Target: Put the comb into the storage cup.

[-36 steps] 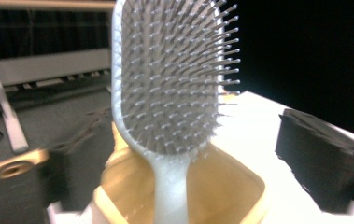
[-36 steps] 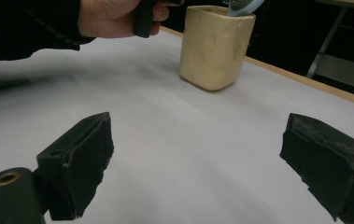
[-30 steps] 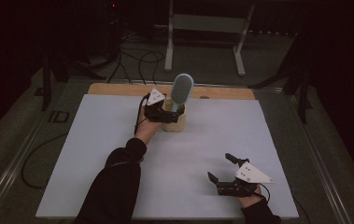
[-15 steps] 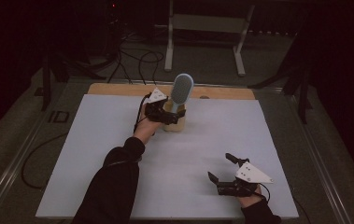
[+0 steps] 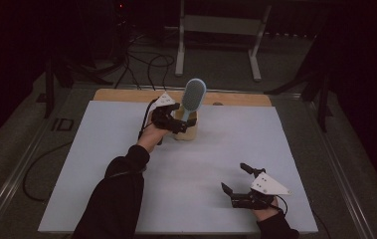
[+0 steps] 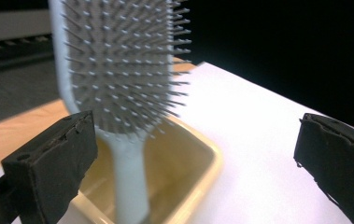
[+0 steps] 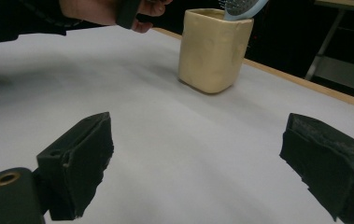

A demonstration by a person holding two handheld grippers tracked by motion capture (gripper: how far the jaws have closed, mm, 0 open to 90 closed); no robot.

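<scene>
Near the surface's (image 5: 101, 164) far edge the left hand-held gripper (image 5: 178, 123) sits with jaws wide beside a cup (image 5: 186, 130) holding an upright brush (image 5: 194, 94) (bristles facing it), while the right hand-held gripper (image 5: 236, 179), also spread wide, rests near the near right corner.

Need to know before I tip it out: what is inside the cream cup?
A pale blue hairbrush stands handle-down in the cream cup, its bristled head rising above the rim. The cup's bottom and the handle's end are hidden by the walls, so anything else inside cannot be seen.
</scene>
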